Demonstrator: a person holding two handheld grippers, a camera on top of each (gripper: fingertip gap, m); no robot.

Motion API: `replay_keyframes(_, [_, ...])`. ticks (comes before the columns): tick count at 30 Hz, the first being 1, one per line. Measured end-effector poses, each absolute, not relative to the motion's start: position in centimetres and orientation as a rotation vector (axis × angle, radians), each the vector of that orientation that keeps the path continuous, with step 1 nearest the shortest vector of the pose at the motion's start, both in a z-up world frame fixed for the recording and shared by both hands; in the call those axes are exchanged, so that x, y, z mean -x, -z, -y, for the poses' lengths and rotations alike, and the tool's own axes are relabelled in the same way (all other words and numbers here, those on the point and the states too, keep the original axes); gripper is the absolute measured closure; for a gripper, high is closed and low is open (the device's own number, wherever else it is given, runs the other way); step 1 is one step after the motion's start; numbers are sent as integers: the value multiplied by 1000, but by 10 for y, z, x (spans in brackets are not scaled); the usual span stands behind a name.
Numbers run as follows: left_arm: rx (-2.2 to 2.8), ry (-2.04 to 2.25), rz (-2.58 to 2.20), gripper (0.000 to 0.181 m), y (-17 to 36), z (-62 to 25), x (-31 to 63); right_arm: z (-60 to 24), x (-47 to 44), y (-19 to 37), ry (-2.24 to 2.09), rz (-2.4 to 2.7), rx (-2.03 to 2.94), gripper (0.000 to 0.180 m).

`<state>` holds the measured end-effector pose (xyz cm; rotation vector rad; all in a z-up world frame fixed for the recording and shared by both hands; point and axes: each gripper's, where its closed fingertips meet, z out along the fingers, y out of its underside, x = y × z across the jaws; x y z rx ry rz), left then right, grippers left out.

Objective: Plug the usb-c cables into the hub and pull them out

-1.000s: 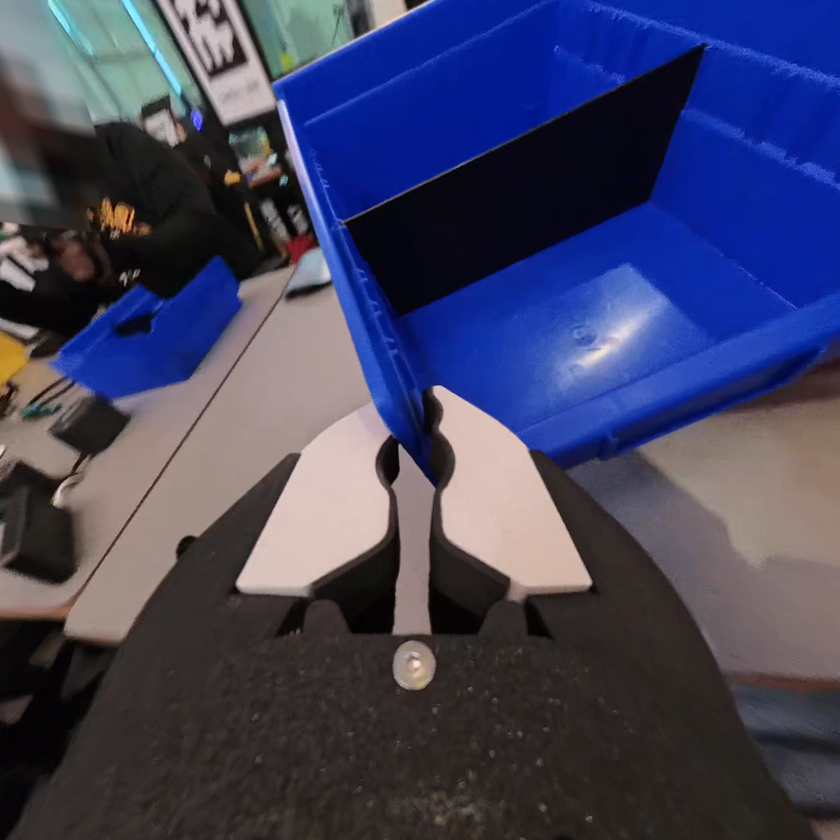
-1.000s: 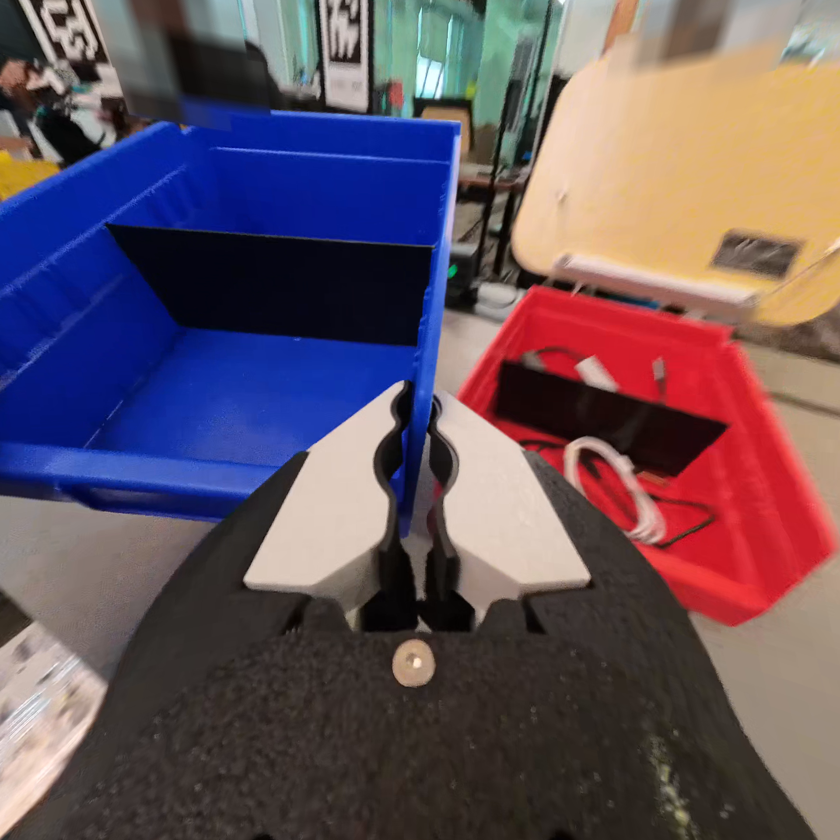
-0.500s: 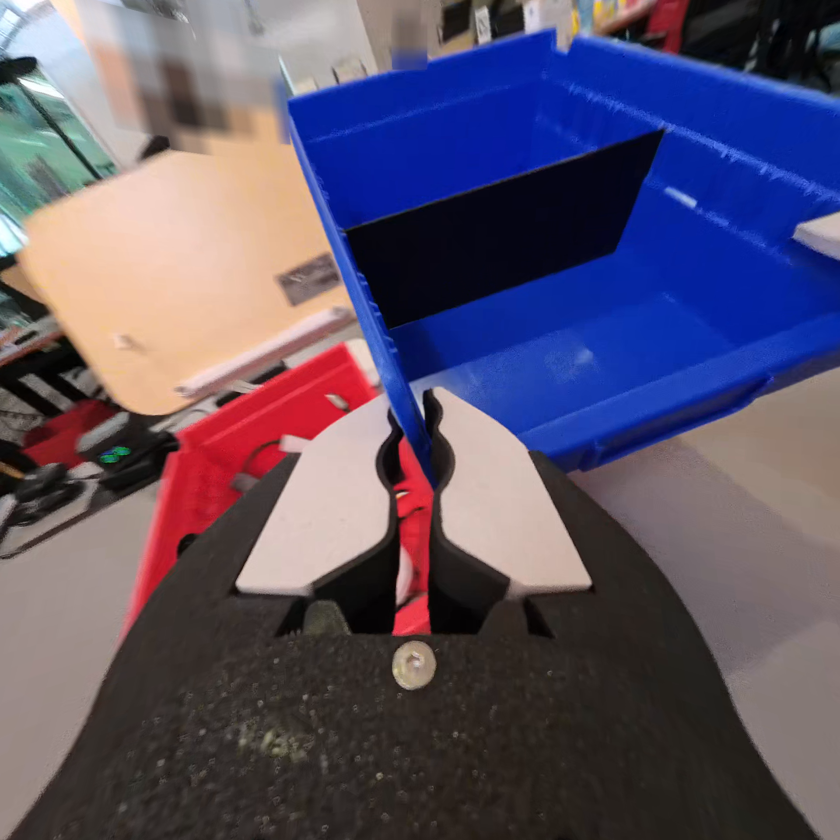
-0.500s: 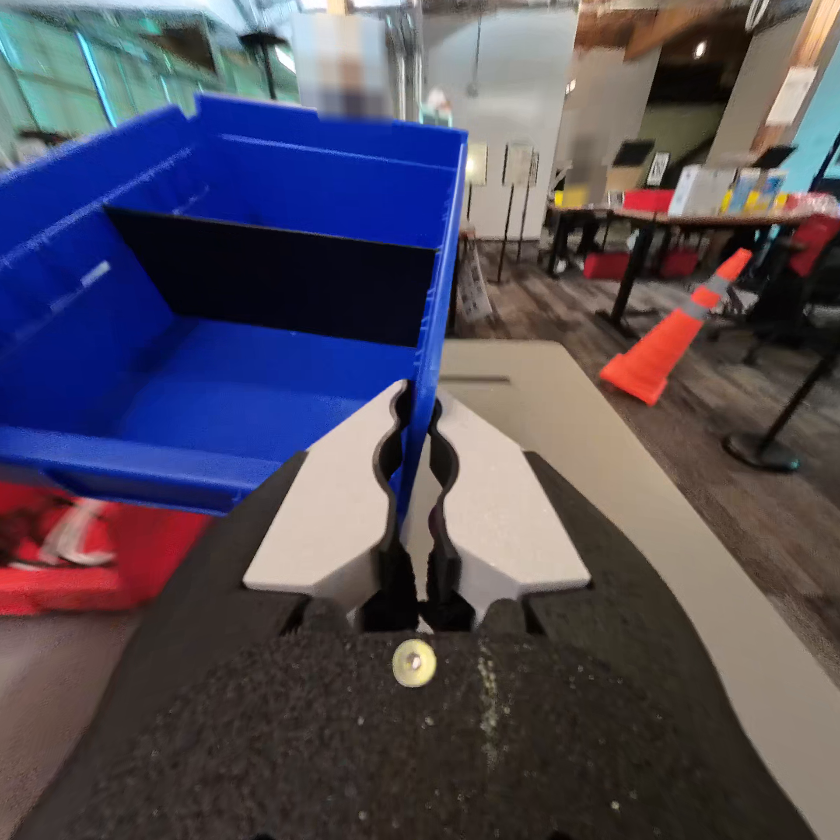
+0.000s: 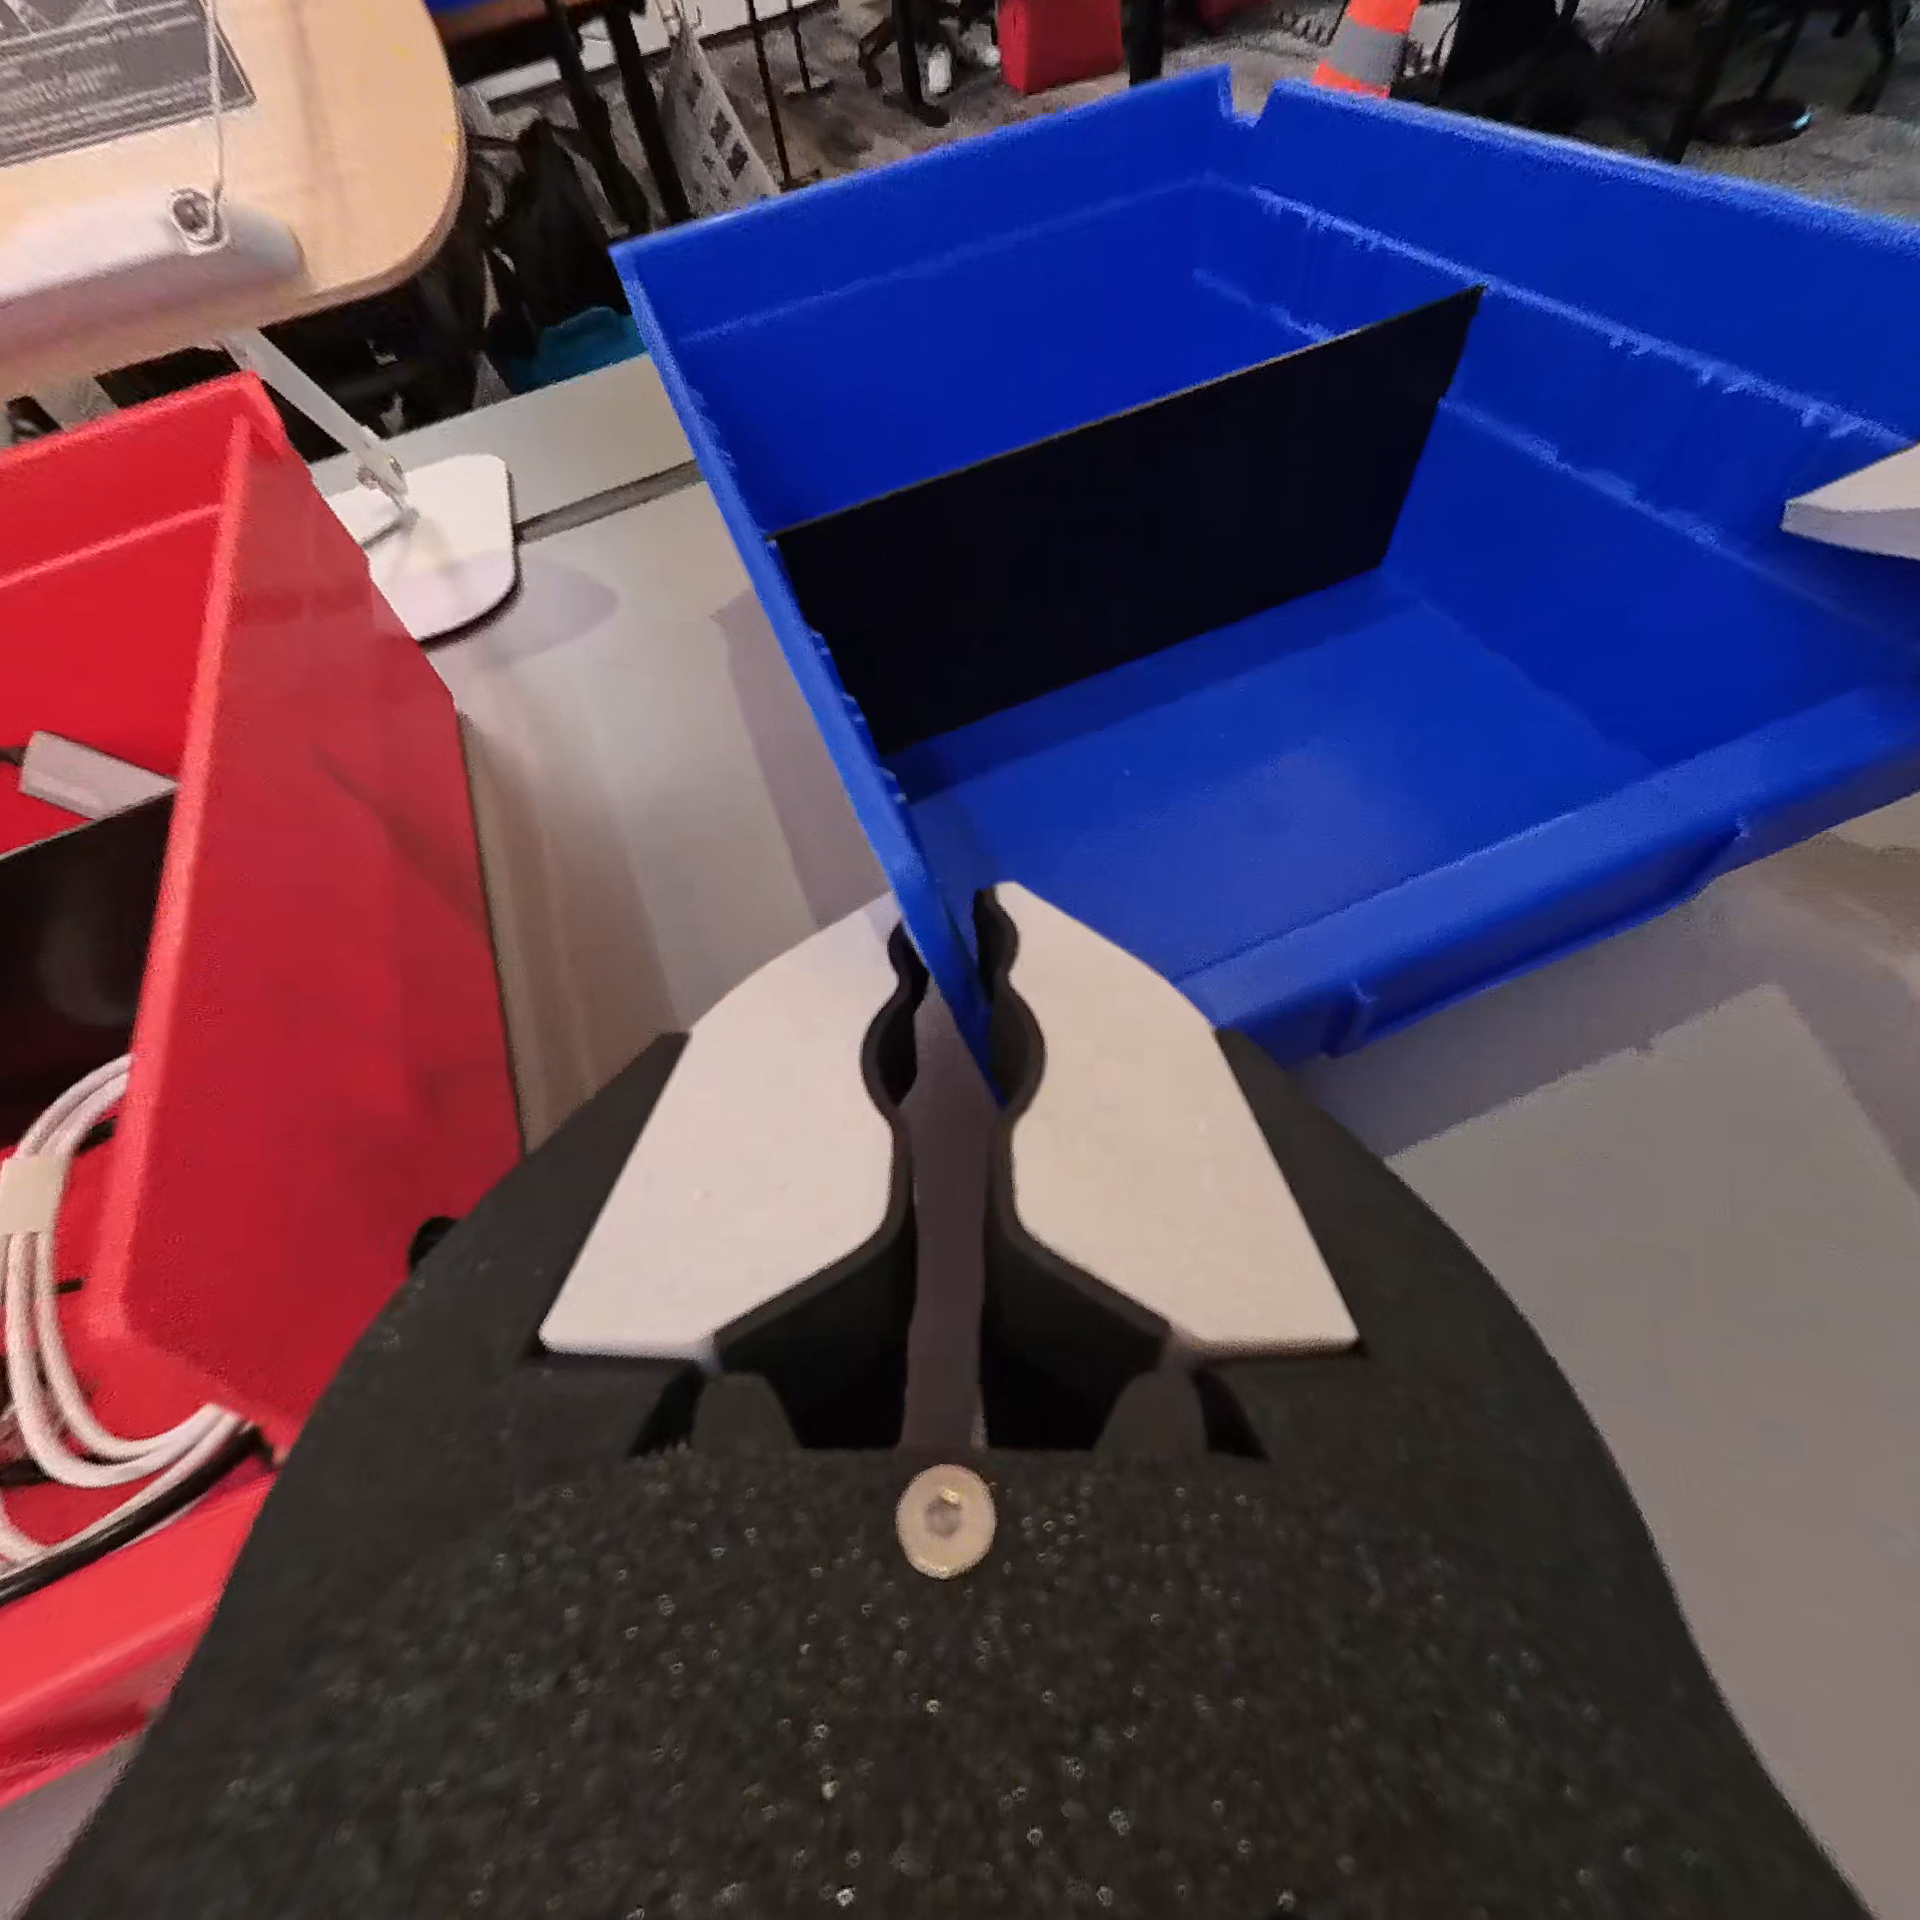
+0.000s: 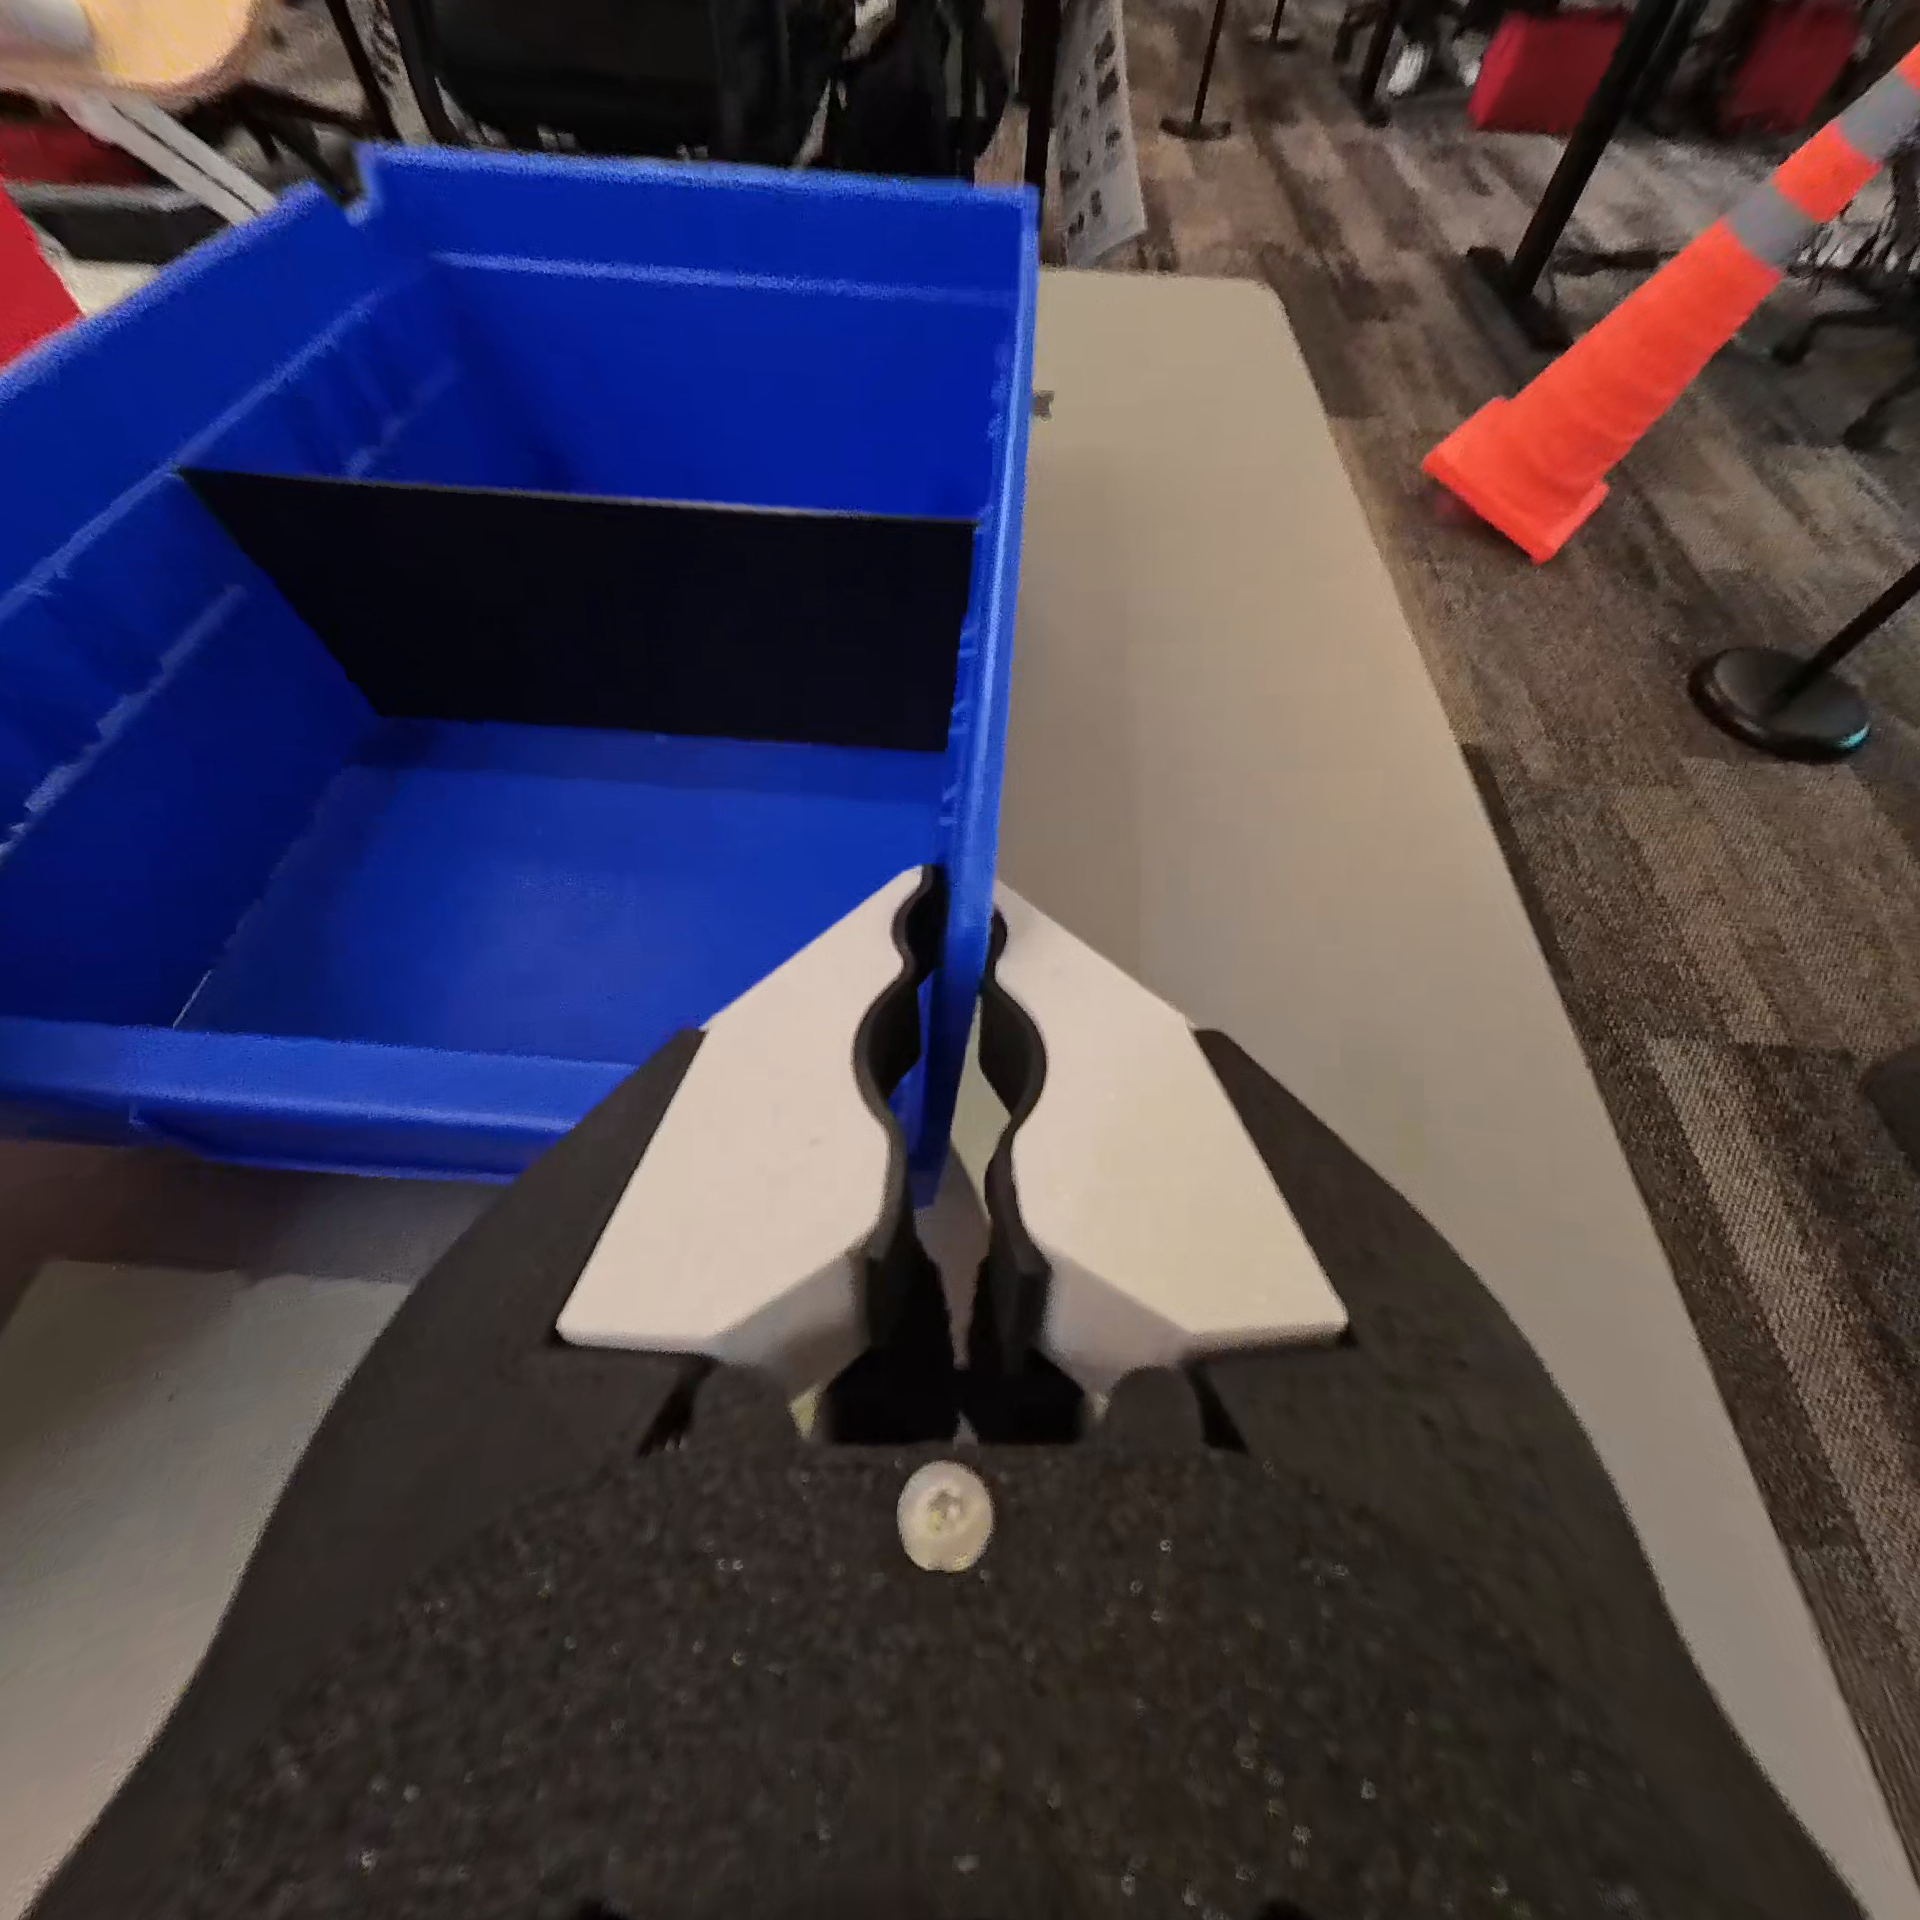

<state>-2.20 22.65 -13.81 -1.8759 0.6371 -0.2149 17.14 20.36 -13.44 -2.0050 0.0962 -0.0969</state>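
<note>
An empty blue bin (image 5: 1299,790) with a black divider (image 5: 1122,520) is held between both grippers. My left gripper (image 5: 951,925) is shut on the bin's left wall. My right gripper (image 6: 961,904) is shut on the bin's right wall (image 6: 987,623); its fingertip also shows at the right edge of the left wrist view (image 5: 1860,514). A red bin (image 5: 260,883) stands to the left and holds a coiled white cable (image 5: 42,1299), a black divider and a small grey hub-like piece (image 5: 73,774).
The grey table (image 6: 1195,727) carries both bins; its right edge (image 6: 1507,935) drops to carpet. An orange cone (image 6: 1621,343) and a black stanchion base (image 6: 1782,707) stand on the floor. A white stand foot (image 5: 436,561) and a tilted wooden board (image 5: 208,135) are behind the red bin. The gap from one gripper's tips to the other's is roughly 20 cm.
Both grippers, still shut on the blue bin, have swung it around to the right past the red bin and lowered it toward the table beside the red bin.
</note>
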Motion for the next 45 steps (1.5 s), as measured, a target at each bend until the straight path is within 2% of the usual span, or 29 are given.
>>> replay_keyframes(5, [1940, 284, -665, 169, 138, -219, 20, -204, -175, 137, 121, -109, 2010, 177])
replay_keyframes(10, [1839, 579, -751, 157, 68, -155, 40, -203, -186, 140, 222, -126, 2003, 169])
replay_keyframes(12, [1803, 538, -780, 153, 49, -148, 77, -197, -184, 129, 273, -114, 1982, 155])
replay_keyframes(15, [1761, 341, -652, 146, 36, -175, 168, -184, -165, 80, 319, -124, 1835, 150])
replay_keyframes(19, [1804, 128, -326, 137, 55, -218, 299, -181, -43, 30, 139, 55, 1671, 146])
replay_keyframes(22, [1879, 319, -178, 135, 80, -230, 327, -190, 71, 61, -253, -23, 1761, 144])
replay_keyframes(24, [1945, 297, -217, 130, 100, -241, 328, -200, 129, 93, -370, 11, 1831, 130])
replay_keyframes(27, [1970, 281, -312, 140, 121, -247, 316, -223, 142, 121, -90, 80, 1891, 135])
replay_keyframes(28, [1985, 228, -325, 149, 129, -251, 318, -230, 141, 129, -35, 70, 1906, 140])
replay_keyframes(29, [2003, 186, -324, 164, 136, -254, 320, -236, 137, 137, -6, 23, 1936, 147])
replay_keyframes(30, [2014, 173, -316, 177, 140, -256, 320, -240, 133, 143, 15, -37, 1966, 162])
replay_keyframes(31, [2015, 166, -310, 177, 141, -257, 320, -241, 128, 145, 39, -83, 1968, 172])
replay_keyframes(33, [2017, 143, -314, 178, 141, -258, 321, -242, 126, 143, 81, -38, 1974, 178])
replay_keyframes(40, [2015, 141, -317, 178, 130, -252, 344, -233, 145, 132, 93, -70, 1961, 179])
replay_keyframes(45, [1911, 60, -273, 179, 95, -254, 409, -239, 206, 106, 43, -63, 1853, 179])
